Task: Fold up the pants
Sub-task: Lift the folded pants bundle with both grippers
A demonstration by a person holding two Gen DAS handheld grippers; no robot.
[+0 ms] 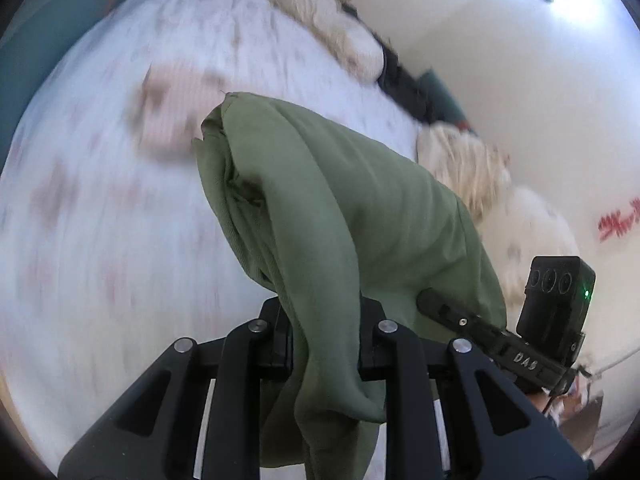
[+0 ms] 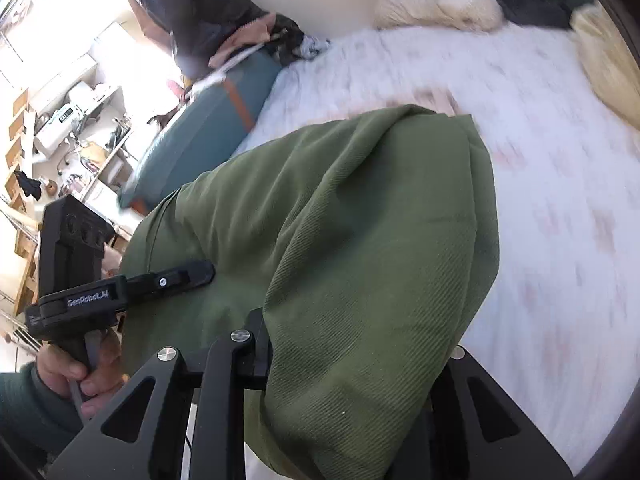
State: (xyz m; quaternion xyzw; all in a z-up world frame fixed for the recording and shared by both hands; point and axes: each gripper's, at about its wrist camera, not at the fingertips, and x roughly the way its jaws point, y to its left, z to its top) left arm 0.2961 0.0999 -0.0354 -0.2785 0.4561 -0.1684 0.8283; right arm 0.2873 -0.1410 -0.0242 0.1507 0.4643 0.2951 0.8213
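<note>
Green cloth fills both views: one pair of pants [image 1: 320, 208], lifted above the white bedspread [image 1: 100, 208] and pinched by two grippers. The left gripper [image 1: 324, 344] is clamped on a fold that spills over its fingers toward 6 o'clock; the right gripper [image 2: 344, 364] is likewise clenched on fabric (its right finger is buried under cloth). In the left view the right gripper sits at 4 o'clock. Three cream pillows [image 1: 344, 28] line the bed's far edge.

"GenRobot.AI" on the left tool [image 2: 86, 297]; "DAS" on the right tool [image 1: 525, 357].
</note>
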